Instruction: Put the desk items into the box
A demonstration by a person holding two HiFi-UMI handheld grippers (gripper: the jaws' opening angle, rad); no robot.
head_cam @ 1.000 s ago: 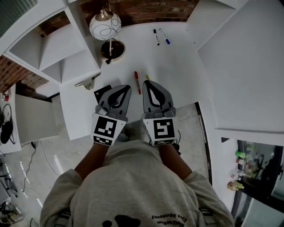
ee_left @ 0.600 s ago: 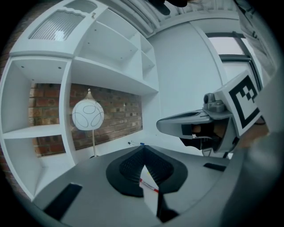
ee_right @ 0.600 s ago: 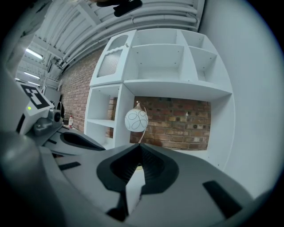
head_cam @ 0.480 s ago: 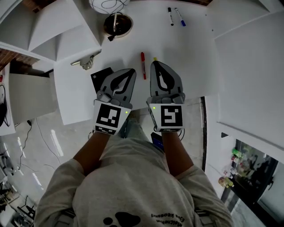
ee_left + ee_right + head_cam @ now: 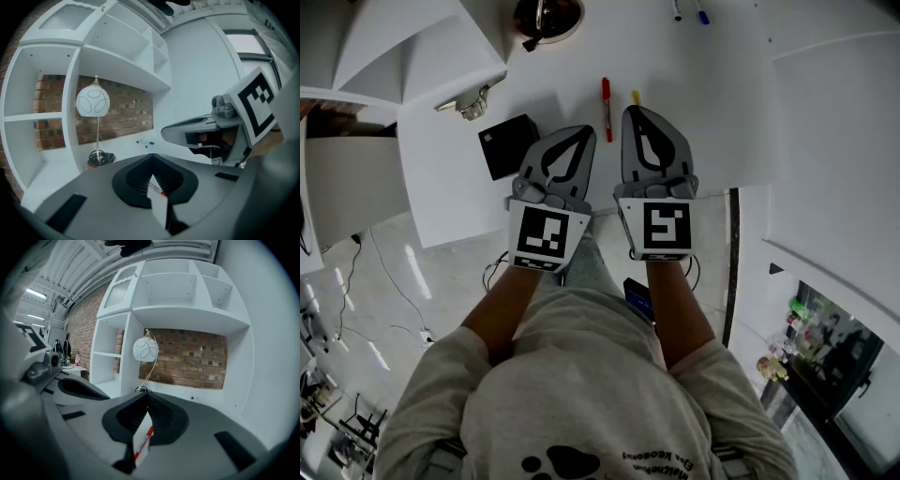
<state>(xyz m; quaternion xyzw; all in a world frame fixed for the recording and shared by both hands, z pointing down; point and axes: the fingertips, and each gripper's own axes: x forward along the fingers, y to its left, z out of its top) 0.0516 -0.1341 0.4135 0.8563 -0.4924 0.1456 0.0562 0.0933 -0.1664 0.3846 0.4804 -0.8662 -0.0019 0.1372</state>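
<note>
Small black box (image 5: 508,146) on the white desk (image 5: 694,112), near its front edge, showing one flat dark face with a small pale mark at a corner. Impossible to tell whether lidded or open; nothing visible inside and nothing resting on it.

Just right of the box: left gripper (image 5: 579,134), jaws brought together at the tips, nothing pinched between them, only desk surface glimpsed through the gap behind the tips. Further right of the box, beside the left one: right gripper (image 5: 637,114), jaws likewise closed and empty. Both held side by side, pointing toward the back of the desk, apart from the box.

Beyond the box and to its right, ahead of the two gripper tips: red marker (image 5: 606,96), lying flat on the desk, outside the box. Just past it, further from the box: yellow pen (image 5: 636,97), mostly hidden by the right gripper.

Directly behind the box, near it: small metal clip-like item (image 5: 469,101), kind unclear. Further behind: round lamp base (image 5: 546,14) with cord coiled at it. Far right of the box at the back of the desk: black-capped marker (image 5: 678,11) and blue-capped marker (image 5: 701,14), close together. Left of and behind the box: white shelf unit (image 5: 403,42).
</note>
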